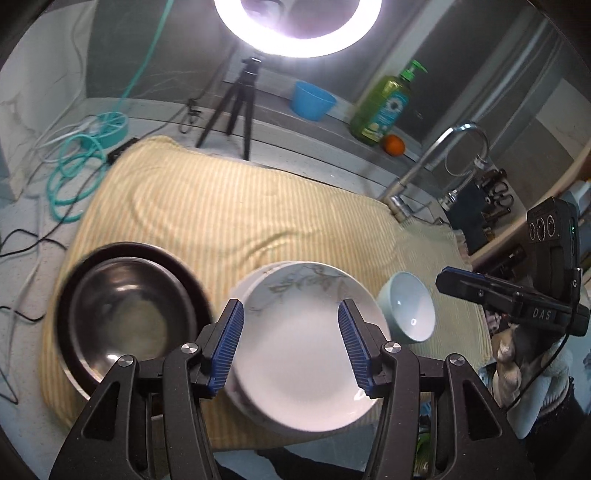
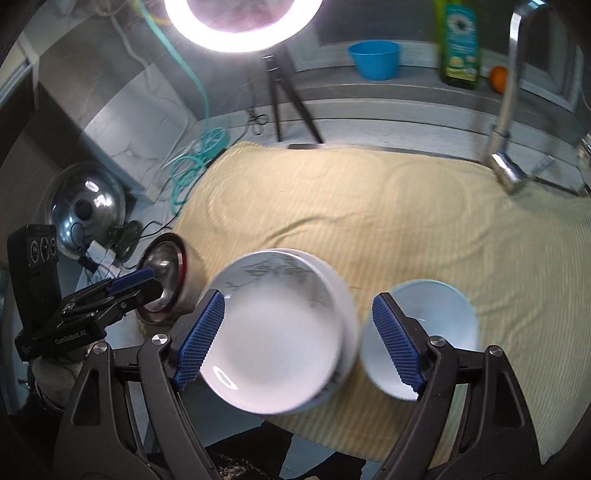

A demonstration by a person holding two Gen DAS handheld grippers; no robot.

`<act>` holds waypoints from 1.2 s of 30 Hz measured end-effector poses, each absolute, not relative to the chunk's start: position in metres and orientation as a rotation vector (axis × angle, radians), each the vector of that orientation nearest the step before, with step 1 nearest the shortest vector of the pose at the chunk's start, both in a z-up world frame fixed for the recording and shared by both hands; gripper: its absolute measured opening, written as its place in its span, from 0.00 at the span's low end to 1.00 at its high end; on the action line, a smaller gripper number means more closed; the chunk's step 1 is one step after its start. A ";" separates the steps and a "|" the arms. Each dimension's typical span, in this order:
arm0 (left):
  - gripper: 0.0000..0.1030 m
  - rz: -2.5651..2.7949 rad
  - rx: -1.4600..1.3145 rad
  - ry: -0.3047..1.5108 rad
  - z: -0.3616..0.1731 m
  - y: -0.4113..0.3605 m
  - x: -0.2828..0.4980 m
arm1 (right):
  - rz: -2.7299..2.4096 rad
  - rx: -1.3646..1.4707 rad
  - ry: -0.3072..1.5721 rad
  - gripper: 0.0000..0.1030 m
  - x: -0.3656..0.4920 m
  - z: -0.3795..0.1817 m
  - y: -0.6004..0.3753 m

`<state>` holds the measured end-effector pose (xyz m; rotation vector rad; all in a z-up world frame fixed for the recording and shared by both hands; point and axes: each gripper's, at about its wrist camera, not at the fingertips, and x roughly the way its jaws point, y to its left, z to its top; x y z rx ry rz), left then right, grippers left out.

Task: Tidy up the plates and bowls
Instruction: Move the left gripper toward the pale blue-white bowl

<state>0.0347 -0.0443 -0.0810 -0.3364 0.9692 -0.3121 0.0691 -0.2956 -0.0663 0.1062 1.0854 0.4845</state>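
My left gripper (image 1: 291, 345) fills the bottom of the left wrist view, its blue pads spread wide and holding nothing. Between and beyond them, at lower centre, sits the white plate (image 1: 306, 354), stacked on at least one more plate whose rim shows at its upper left. A faint grey branch pattern runs across its upper part. To the left of the frame lies the steel bowl (image 1: 129, 314) with a dark rim, just beside the plates. To the right is the pale blue bowl (image 1: 410, 312), also close to the stack. All three rest on the yellow striped towel (image 1: 229, 206).

In the right wrist view my right gripper (image 2: 298, 334) is also wide apart and empty at the bottom of the frame. Its left pad lies over the plate's left edge and its right pad over the pale blue bowl's left side; I cannot tell whether either touches.

At upper centre glows the ring light (image 1: 297, 27) on its tripod (image 1: 236, 107), with a faucet (image 1: 439, 155) at the right.
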 end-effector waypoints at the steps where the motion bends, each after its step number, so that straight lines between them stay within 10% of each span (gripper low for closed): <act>1: 0.51 -0.327 -0.336 0.974 -0.082 -0.052 0.036 | 0.468 0.120 1.084 0.82 0.069 -0.068 -0.307; 16: 0.51 -0.499 -0.253 1.050 -0.102 -0.163 0.055 | 0.338 0.251 1.103 0.82 0.061 -0.100 -0.419; 36: 0.24 -0.513 -0.146 1.140 -0.131 -0.213 0.086 | 0.394 0.346 1.196 0.41 0.066 -0.146 -0.429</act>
